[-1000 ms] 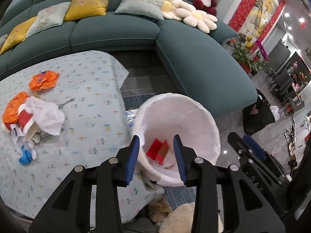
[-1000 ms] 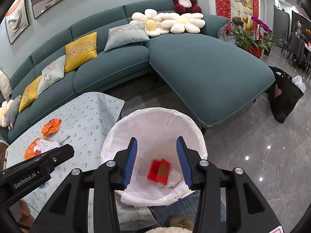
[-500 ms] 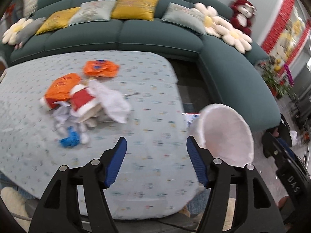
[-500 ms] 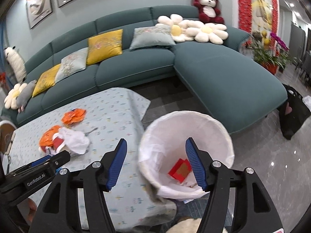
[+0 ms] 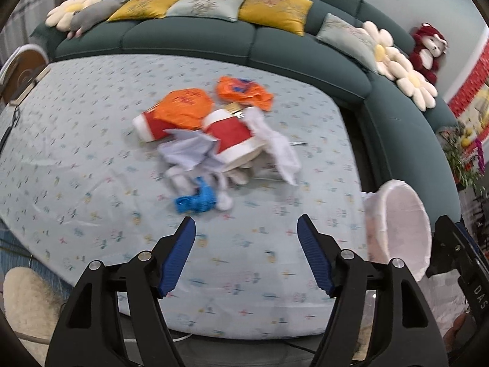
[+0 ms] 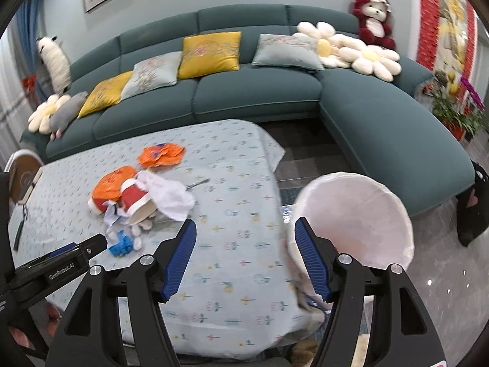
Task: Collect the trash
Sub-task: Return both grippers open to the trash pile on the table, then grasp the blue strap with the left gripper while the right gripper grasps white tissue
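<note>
Both the left gripper [image 5: 246, 229] and right gripper [image 6: 244, 231] were opening, empty, above the worktop [image 5: 91, 159], where two red cups [image 5: 232, 136], two orange wrappers [image 5: 244, 90], tissues [image 5: 186, 150] and one blue scrap [image 5: 195, 202] lay heaped, one bin [image 6: 357, 214] beside.

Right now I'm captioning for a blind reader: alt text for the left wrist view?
The left gripper, fingers opening and empty, hangs over a cloth-covered table bearing a trash pile. A white-lined bin stands right, a teal sofa behind.
</note>
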Tool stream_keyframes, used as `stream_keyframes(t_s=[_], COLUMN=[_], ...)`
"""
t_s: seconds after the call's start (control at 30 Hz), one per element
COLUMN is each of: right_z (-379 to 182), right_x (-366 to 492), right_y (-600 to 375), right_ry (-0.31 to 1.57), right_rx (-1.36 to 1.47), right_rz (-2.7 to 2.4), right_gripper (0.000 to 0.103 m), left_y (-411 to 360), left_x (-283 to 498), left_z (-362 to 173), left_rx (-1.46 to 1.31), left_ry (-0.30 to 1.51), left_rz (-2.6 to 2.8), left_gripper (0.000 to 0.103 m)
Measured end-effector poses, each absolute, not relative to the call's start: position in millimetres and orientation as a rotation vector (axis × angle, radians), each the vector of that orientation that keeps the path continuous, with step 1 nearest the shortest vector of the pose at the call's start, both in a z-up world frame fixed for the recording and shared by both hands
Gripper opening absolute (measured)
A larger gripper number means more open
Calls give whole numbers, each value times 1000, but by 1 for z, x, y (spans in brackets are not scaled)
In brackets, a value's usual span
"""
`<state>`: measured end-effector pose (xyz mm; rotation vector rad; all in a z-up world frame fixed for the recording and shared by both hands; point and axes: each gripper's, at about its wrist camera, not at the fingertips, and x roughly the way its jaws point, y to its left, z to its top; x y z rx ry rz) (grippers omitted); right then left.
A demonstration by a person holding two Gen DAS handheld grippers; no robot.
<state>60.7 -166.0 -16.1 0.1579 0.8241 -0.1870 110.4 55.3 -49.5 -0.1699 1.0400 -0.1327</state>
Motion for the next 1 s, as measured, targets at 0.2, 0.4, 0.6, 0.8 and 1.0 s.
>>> stream_keyframes(t_s=[0.2, 0.4, 0.6, 0.8, 1.0], right_z=[-26, -43, -65, -82, -98], right_x=[82, 108, 137, 164, 192], right_y=[-140, -122, -109, -100, -94], right_ry=[852, 889, 933, 960, 988], right_rx=[131, 115, 107, 106, 124], right_rz=[-148, -124, -105, -84, -57], right_gripper=[64, 64, 64, 64, 64], left_y=[84, 98, 105, 99, 90], left_x=[120, 136, 157, 175, 185], left_z=[-72, -96, -121, -141, -153], left_rx=[-195, -212, -230, -218, -204], left_ry=[1083, 1127, 1178, 1217, 1245], left_rz=[-88, -69, -65, -84, -113], left_gripper=[66, 66, 66, 60, 37])
